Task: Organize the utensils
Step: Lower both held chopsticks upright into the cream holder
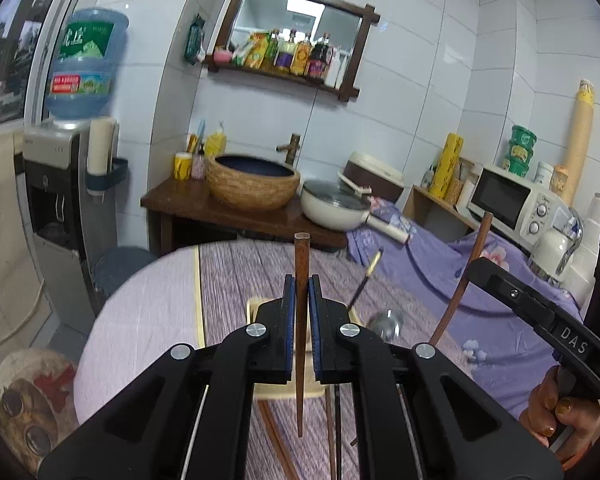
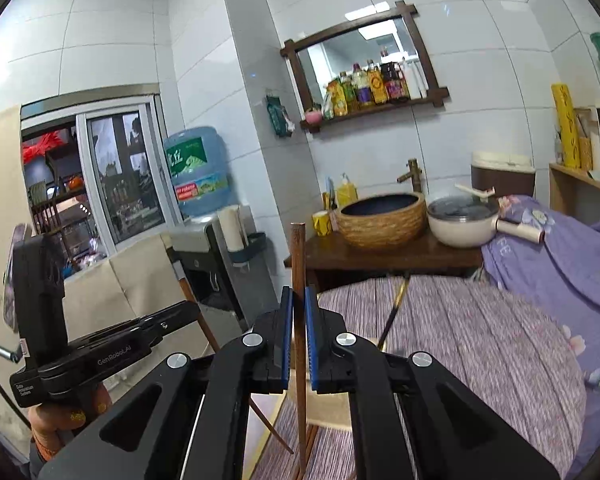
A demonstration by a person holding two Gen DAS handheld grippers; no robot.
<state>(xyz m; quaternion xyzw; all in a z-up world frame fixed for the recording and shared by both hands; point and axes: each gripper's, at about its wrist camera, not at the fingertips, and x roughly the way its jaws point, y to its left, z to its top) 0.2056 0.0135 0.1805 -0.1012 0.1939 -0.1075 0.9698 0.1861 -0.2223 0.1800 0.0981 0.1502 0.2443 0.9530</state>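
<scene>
My left gripper point(image 1: 300, 292) is shut on a brown wooden chopstick point(image 1: 301, 264) held upright above the purple striped table mat point(image 1: 236, 276). My right gripper point(image 2: 298, 304) is shut on a second brown chopstick point(image 2: 298, 256), also upright. In the left wrist view the right gripper point(image 1: 476, 266) shows at the right with its chopstick point(image 1: 466, 276). In the right wrist view the left gripper point(image 2: 192, 312) shows at the left with its chopstick point(image 2: 204, 326). A pale wooden utensil holder point(image 1: 256, 308) stands under the grippers, with a metal ladle point(image 1: 386, 324) and a dark gold-tipped chopstick point(image 1: 366, 280) in or beside it.
A wooden sink stand point(image 1: 220, 208) with a woven basin point(image 1: 252, 180) and a white lidded pot point(image 1: 336, 204) stands behind the table. A water dispenser point(image 1: 60, 184) is at the left. A microwave point(image 1: 512, 204) and a purple floral cloth point(image 1: 440, 264) are at the right.
</scene>
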